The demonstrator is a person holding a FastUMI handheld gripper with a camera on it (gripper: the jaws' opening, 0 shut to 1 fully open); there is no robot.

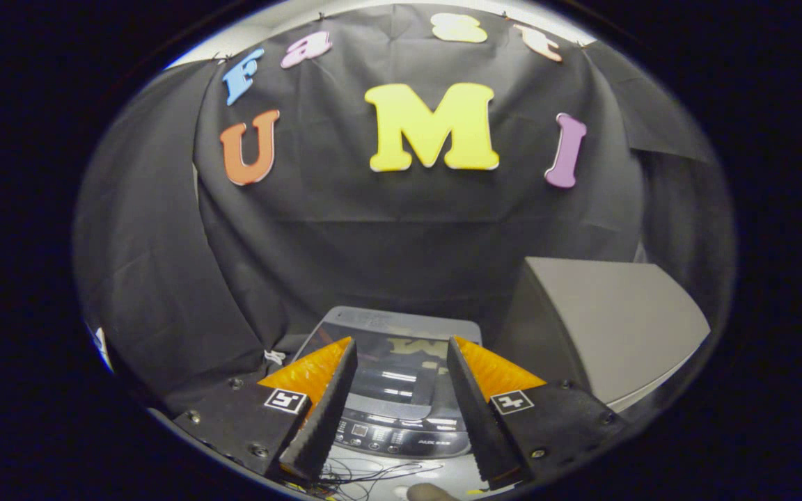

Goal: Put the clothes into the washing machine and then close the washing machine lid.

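While our gripper is hanging with fingers apart and empty above the washer, whose lid is lying flat, we are risking skipping clothes we cannot see.

A small top-loading washing machine sits low against the black cloth wall, seen from above and in front. Its lid is down and lies flat, a dark glossy pane in a grey frame (the surface mirrors the wall behind). A dark control panel with small buttons runs along the near edge. No clothes can be made out through the lid.
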